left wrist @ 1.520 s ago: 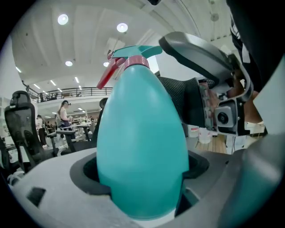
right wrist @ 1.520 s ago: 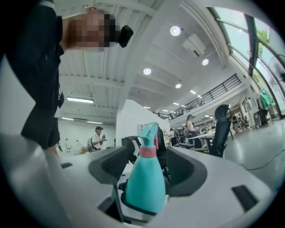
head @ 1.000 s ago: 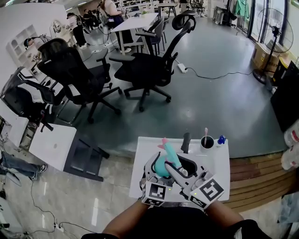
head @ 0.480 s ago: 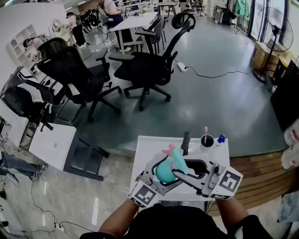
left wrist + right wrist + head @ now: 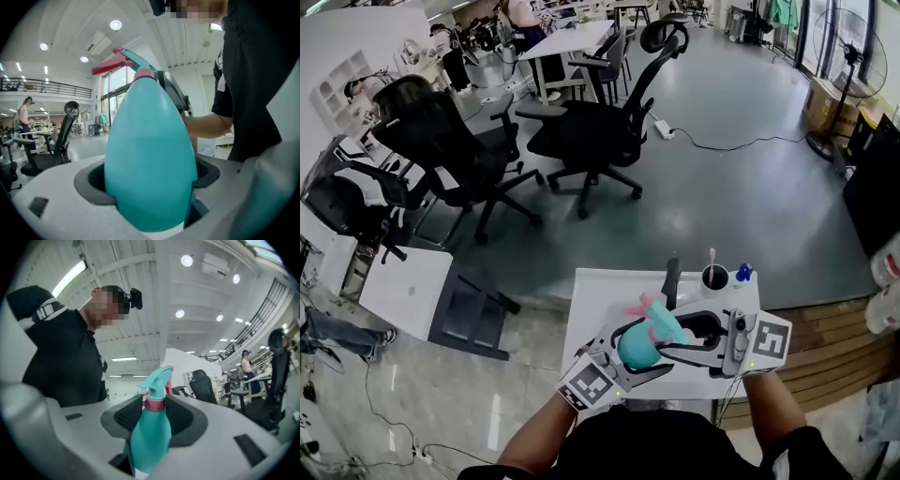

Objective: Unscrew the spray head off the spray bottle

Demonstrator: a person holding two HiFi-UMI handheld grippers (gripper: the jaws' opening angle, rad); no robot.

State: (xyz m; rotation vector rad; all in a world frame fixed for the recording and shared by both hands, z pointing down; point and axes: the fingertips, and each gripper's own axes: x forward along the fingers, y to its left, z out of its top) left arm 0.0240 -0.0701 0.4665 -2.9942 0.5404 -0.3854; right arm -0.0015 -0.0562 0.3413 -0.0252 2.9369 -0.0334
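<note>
No words, numbers, brand names or signs can be read in any of the views. The only printed marks are black-and-white square code patterns. One is on the cube (image 5: 589, 384) of the left tool (image 5: 626, 354), near the surface's near edge. The other is on the cube (image 5: 769, 339) of the right tool (image 5: 668, 333), toward the surface's right edge. These patterns hold no letters or digits. The teal spray bottle (image 5: 150, 154) and its spray head (image 5: 157, 380) show no legible print.
</note>
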